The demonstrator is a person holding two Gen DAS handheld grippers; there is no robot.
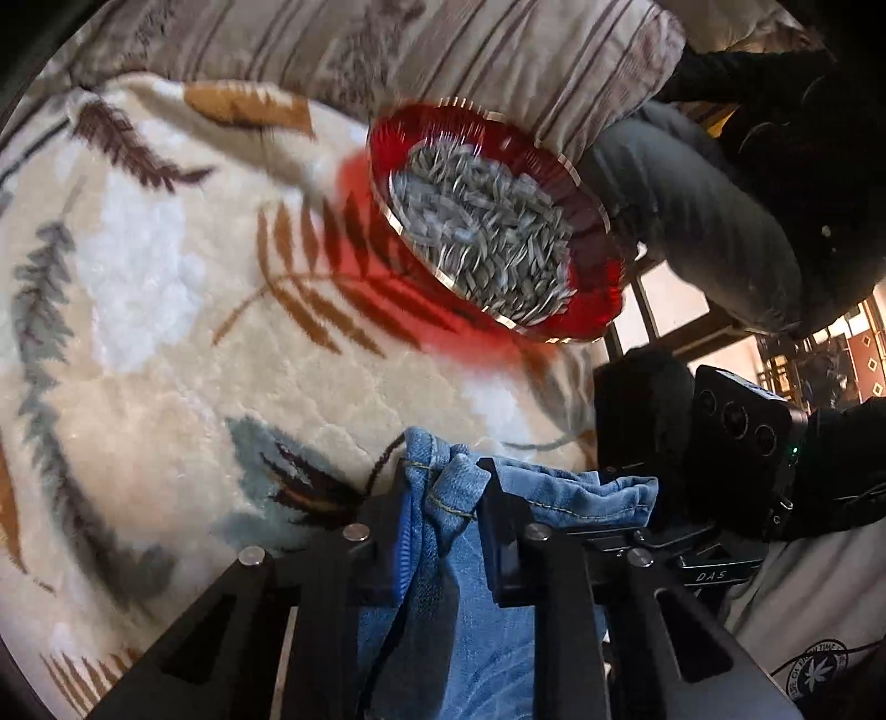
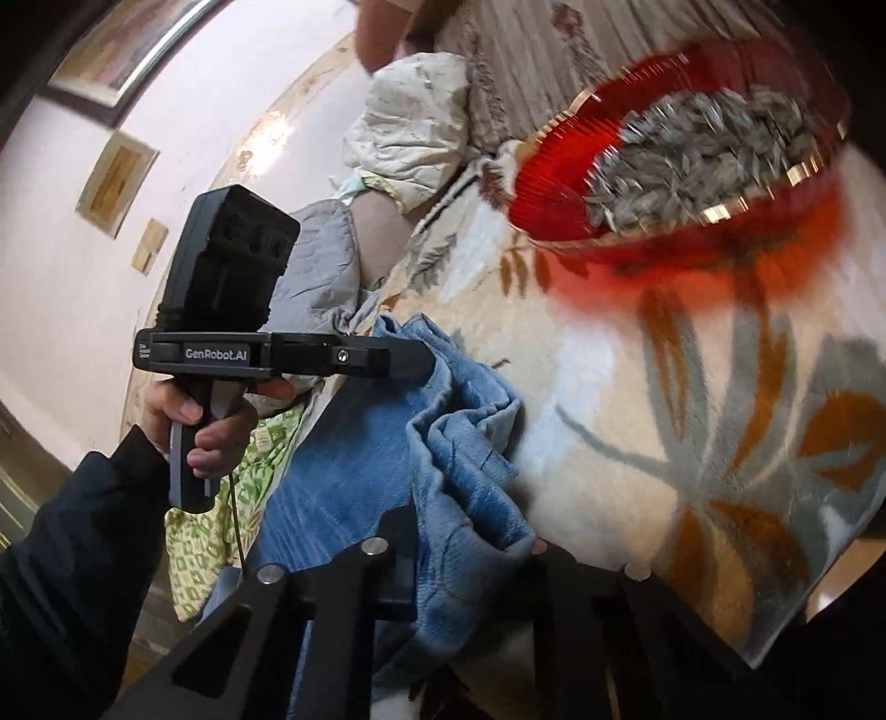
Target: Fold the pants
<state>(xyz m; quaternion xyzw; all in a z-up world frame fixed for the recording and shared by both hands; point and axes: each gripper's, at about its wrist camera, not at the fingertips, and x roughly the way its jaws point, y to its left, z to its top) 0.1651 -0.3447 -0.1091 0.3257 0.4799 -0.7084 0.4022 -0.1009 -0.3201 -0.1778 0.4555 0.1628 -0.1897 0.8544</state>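
Observation:
Blue denim pants (image 1: 581,493) lie bunched at the near edge of a cream leaf-patterned blanket (image 1: 166,343). My left gripper (image 1: 443,493) is shut on a stitched hem fold of the pants, which stands up between its fingers. In the right wrist view the pants (image 2: 360,459) hang in crumpled folds, and my right gripper (image 2: 470,548) is shut on a thick fold of them. A hand (image 2: 216,437) holds the left gripper's handle there, with its finger (image 2: 398,360) resting on the denim. The right gripper's black body (image 1: 736,426) sits close beside the left one.
A red ribbed bowl (image 1: 387,149) of sunflower seeds stands on the blanket just beyond the pants, and its wall (image 2: 554,183) also shows in the right wrist view. Behind it lies a striped pillow (image 1: 443,44). A person's grey-trousered leg (image 1: 692,210) lies at the right.

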